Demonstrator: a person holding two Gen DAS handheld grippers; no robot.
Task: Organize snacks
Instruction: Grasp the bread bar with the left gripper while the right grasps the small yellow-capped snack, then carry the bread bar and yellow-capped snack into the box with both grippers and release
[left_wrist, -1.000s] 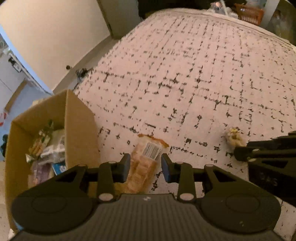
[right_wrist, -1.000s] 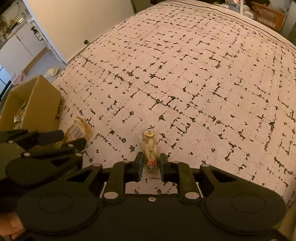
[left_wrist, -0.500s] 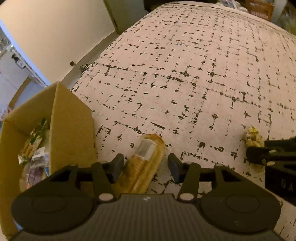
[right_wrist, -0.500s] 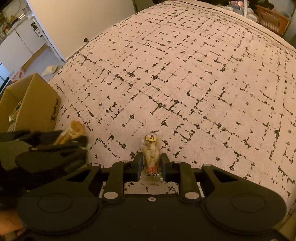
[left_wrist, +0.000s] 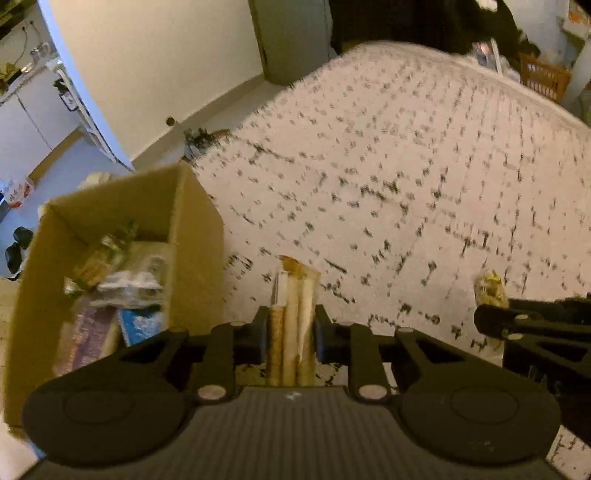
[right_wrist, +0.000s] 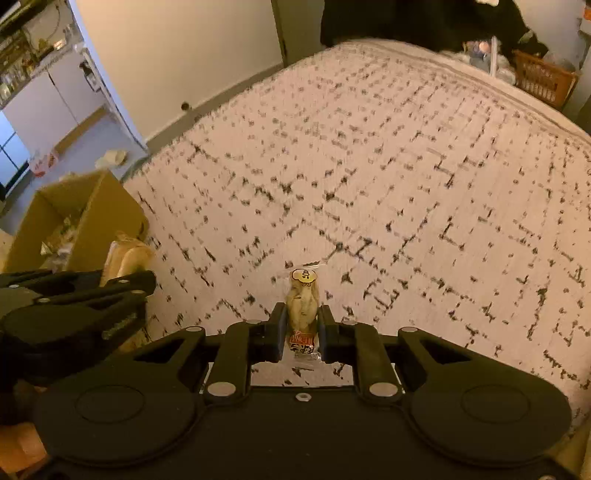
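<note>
In the left wrist view, the left gripper (left_wrist: 289, 334) is clenched on a long cracker packet (left_wrist: 291, 317), which stands up between the two fingers at the lower centre of the frame. The packet is seen edge-on here, with its sealed end pointing toward the patterned bedspread (left_wrist: 406, 184). At the left of this frame the cardboard box (left_wrist: 195, 229) is open, and this view looks down into it: several wrapped snacks (left_wrist: 122, 280) lie inside, blurred. At the right edge, the right gripper (left_wrist: 487, 321) shows from the side, with a small yellowish packet at its tip.

The right wrist view shows that packet clearly. The right gripper (right_wrist: 302, 328) is grasping a small clear snack bag (right_wrist: 303, 306) with a round yellow sticker on top and a red label at the bottom; it is at the lower centre of the frame, above the bedspread (right_wrist: 406, 166). Here the box (right_wrist: 92, 221) is at the left middle and smaller, so its contents are hard to tell. The left gripper (right_wrist: 122, 280) appears at the lower left, with the cracker packet (right_wrist: 127, 254) visible from its broad side, just beside the box. A woven basket (right_wrist: 543, 81) stands at the upper right.
</note>
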